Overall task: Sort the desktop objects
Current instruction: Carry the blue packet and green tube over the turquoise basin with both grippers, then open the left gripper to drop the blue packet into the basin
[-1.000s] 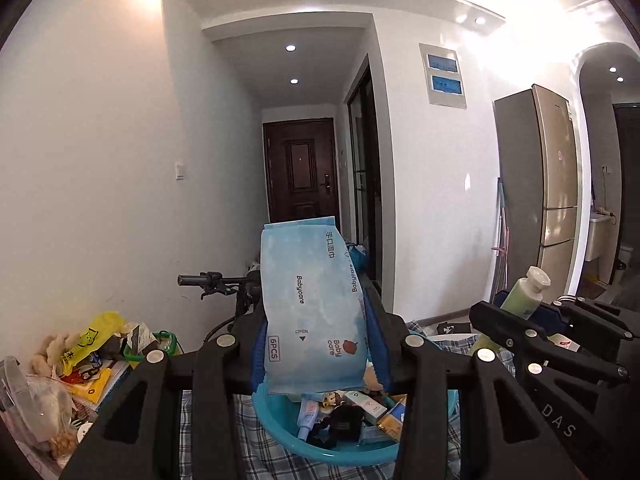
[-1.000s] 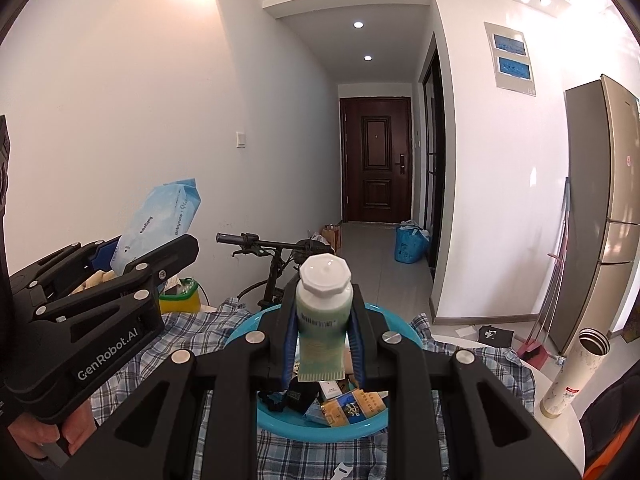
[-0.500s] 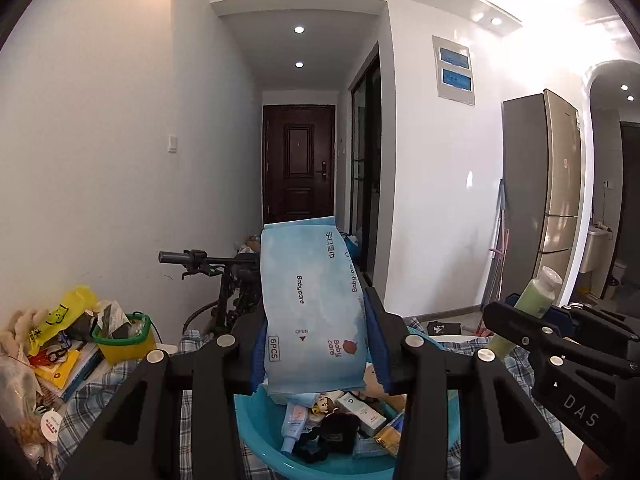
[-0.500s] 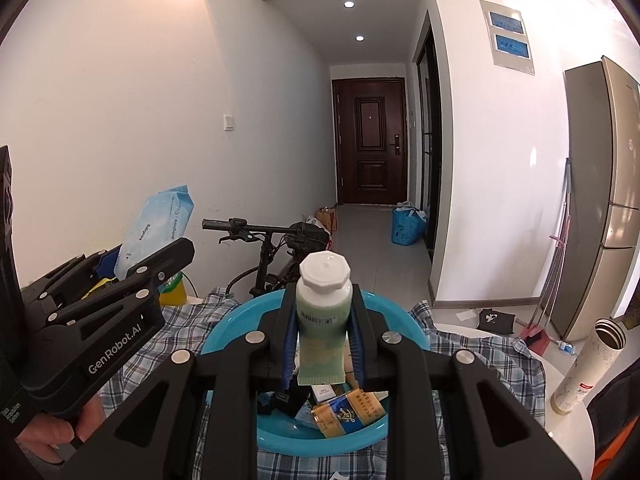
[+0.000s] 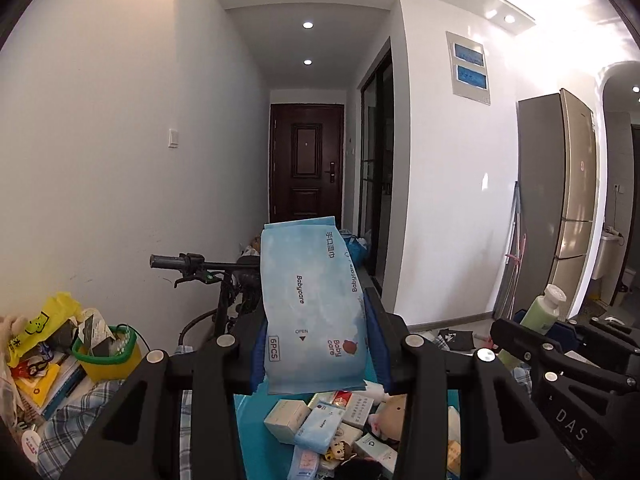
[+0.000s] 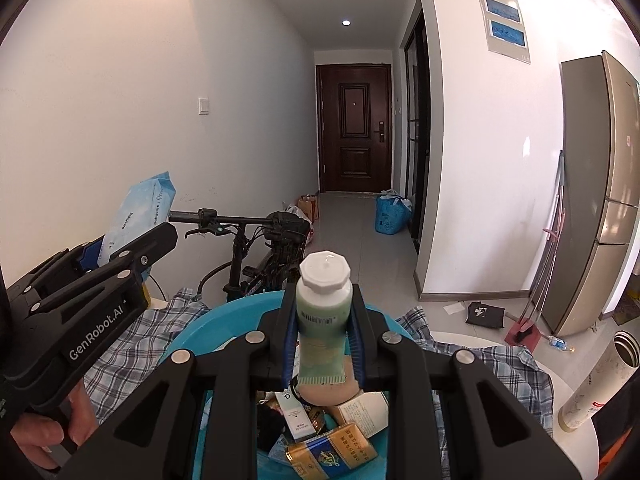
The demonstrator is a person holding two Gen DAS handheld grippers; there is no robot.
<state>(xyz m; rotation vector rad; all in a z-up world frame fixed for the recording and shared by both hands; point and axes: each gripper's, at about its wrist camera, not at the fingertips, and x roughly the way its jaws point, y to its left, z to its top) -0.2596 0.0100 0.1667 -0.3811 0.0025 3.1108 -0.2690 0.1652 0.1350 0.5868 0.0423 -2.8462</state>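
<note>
Left gripper (image 5: 316,344) clamped on the blue wipes pack (image 5: 314,304), right gripper (image 6: 323,334) clamped on the green tube (image 6: 323,320) — both carried above the teal basin (image 6: 200,328) of small boxes. Since a second ago, raised and tipped a little further forward, with more of the basin's heap showing below. Probably mid-lift out of the pile — each item bound for its own spot, perhaps the yellow basket (image 5: 110,354) at left. Neither released yet.
</note>
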